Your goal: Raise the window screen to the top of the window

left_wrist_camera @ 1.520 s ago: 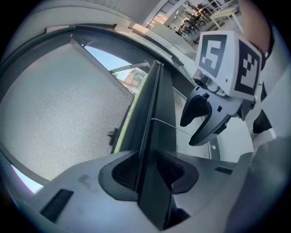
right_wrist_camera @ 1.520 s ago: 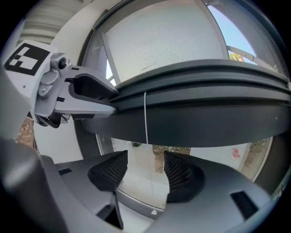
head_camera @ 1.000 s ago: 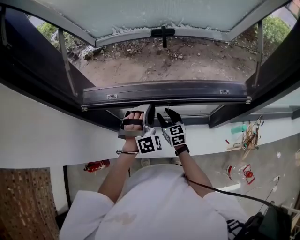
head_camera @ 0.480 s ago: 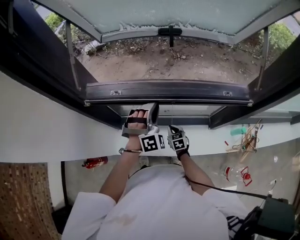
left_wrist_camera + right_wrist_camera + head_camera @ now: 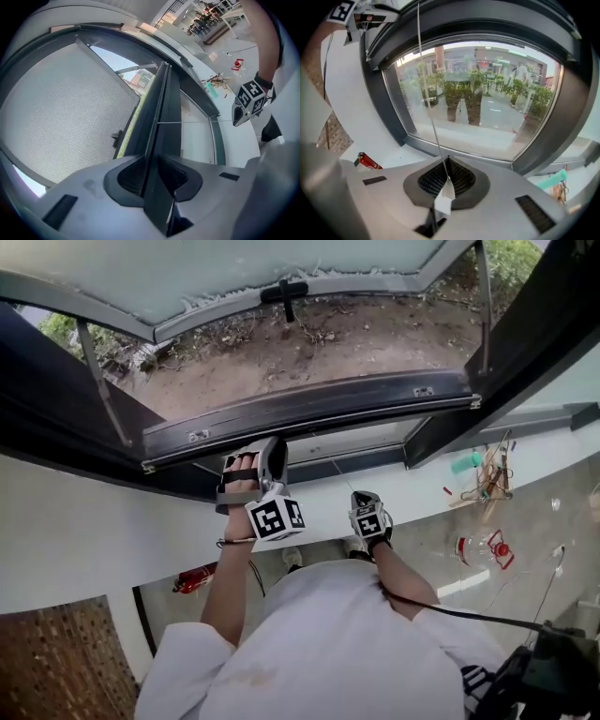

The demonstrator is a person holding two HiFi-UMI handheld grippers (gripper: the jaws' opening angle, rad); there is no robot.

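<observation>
Left gripper [image 5: 157, 174] — jaws just closed in — clamps the window screen's dark bottom bar [image 5: 309, 411], low across the open window [image 5: 375, 284]. Right gripper [image 5: 446, 177], beside it a second ago, sits lower now — pinched shut on the thin pull cord [image 5: 427, 101].

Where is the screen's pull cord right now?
In the right gripper view the pull cord runs from upper left across the lower window pane into the shut right gripper, its white tab poking out behind the jaws.
</observation>
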